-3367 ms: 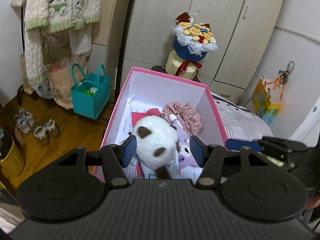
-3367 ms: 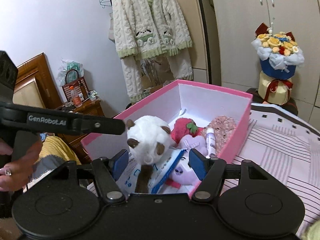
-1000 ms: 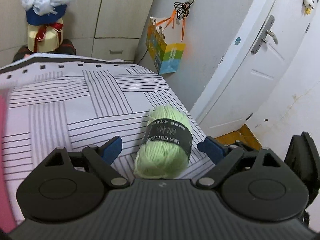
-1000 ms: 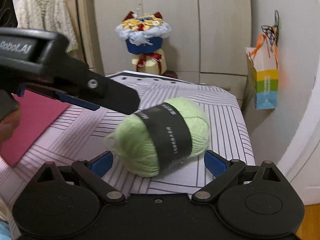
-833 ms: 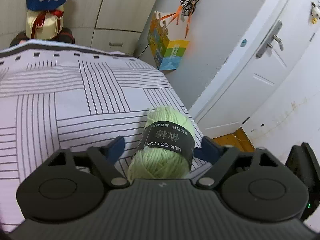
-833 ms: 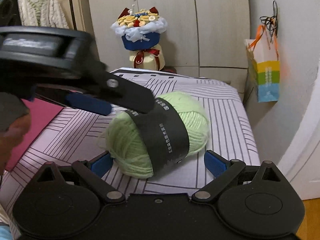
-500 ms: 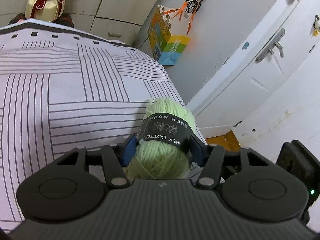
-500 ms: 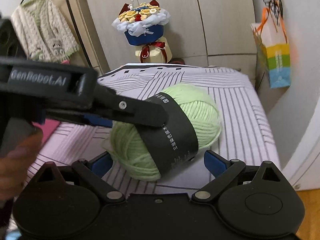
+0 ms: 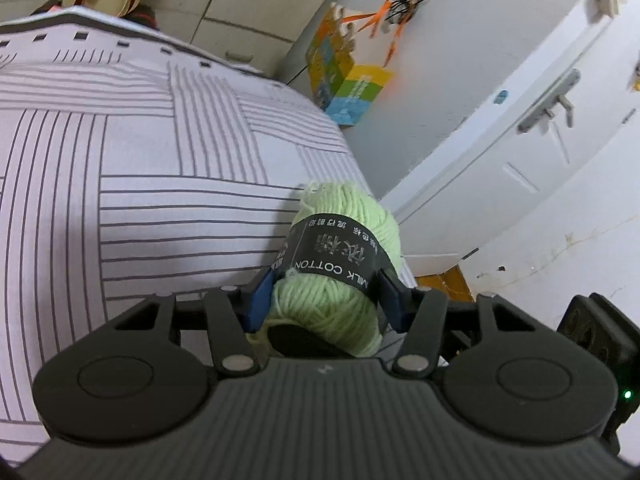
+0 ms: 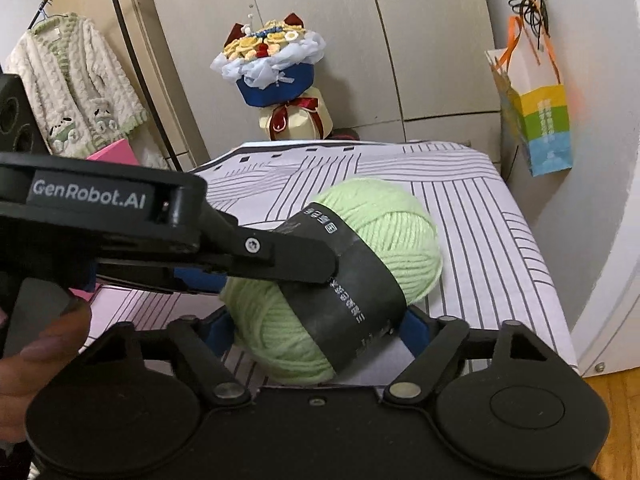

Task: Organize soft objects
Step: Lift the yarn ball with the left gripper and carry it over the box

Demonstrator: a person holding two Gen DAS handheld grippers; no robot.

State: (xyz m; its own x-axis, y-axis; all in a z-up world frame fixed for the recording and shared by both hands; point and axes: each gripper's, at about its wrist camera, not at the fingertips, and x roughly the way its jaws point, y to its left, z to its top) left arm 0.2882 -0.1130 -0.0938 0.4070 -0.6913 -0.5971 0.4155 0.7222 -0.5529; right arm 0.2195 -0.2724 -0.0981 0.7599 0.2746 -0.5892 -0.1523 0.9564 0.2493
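A light green ball of yarn (image 9: pixel 340 248) with a black "MILK COTTON" paper band lies near the right edge of the striped bed (image 9: pixel 140 184). My left gripper (image 9: pixel 326 294) is shut on the yarn, its blue pads pressing both sides of the band. In the right wrist view the yarn (image 10: pixel 360 264) sits between the fingers of my right gripper (image 10: pixel 316 330), which have closed in on its near end; the left gripper's black body (image 10: pixel 120 224) reaches in from the left onto it.
A corner of the pink box (image 10: pixel 114 152) shows at the far left. A flower bouquet in a blue box (image 10: pixel 280 68) stands past the bed's foot by the wardrobe. A colourful paper bag (image 10: pixel 536 116) hangs on the right wall. A white door (image 9: pixel 520 140) is beside the bed.
My left gripper has closed onto the yarn ball. My right gripper's fingers have narrowed from wide open to the yarn's sides. Earlier both grippers were at the pink box with the white plush.
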